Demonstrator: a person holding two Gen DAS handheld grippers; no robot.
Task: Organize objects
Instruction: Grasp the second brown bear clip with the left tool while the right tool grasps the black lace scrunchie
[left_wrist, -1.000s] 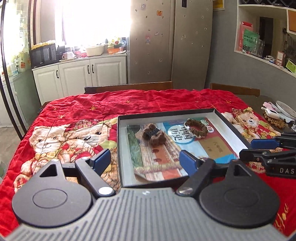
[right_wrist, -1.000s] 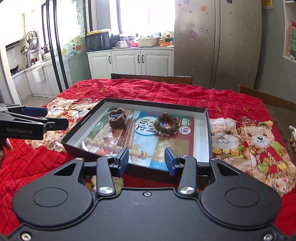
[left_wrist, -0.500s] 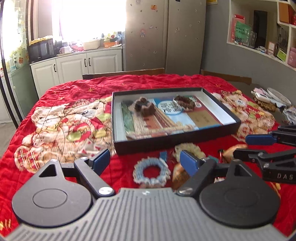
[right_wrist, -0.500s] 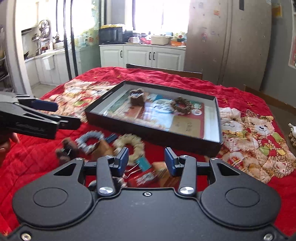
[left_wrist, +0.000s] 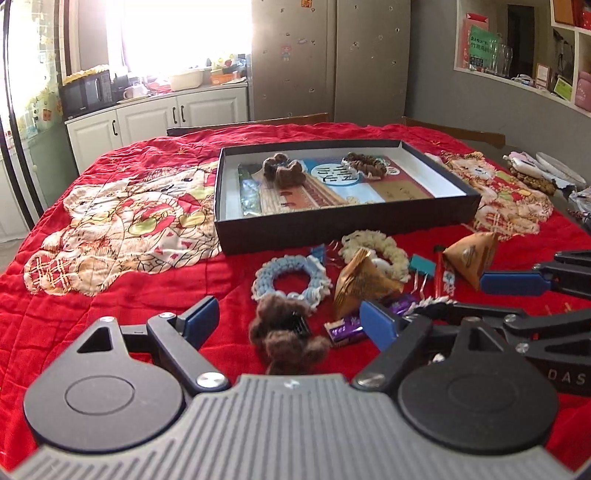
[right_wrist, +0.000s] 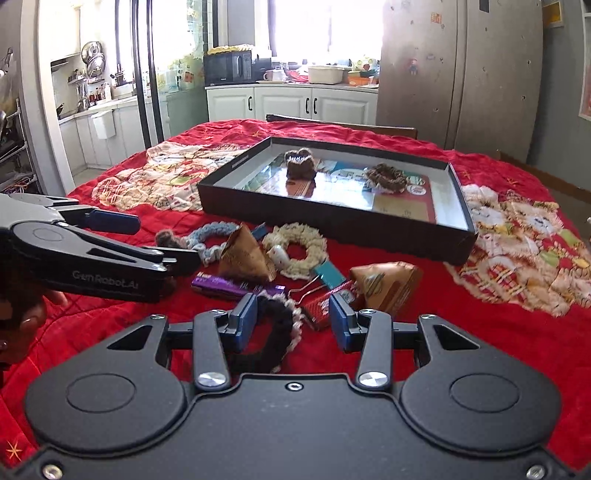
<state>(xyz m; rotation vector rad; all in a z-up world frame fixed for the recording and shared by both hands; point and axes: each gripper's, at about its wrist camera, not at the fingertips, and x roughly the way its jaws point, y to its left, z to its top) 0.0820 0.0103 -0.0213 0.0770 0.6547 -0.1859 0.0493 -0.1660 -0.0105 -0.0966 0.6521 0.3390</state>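
Observation:
A black shallow box on the red bear blanket holds a brown fuzzy clip and a brown scrunchie. In front of it lies a loose pile: blue scrunchie, cream scrunchie, two brown triangular packets, purple bar, teal binder clip. My left gripper is open wide, low over a second brown fuzzy clip. My right gripper is open narrower, with a black scrunchie lying between its fingers, untouched on the right side.
Chair backs stand behind the table's far edge. Dishes and cloths lie at the table's right end. White cabinets and a grey fridge stand beyond. A hand holds the left gripper's handle.
Both grippers have pulled back from the box and sunk toward the blanket. The pile of small items in front of the box has come into view beneath them.

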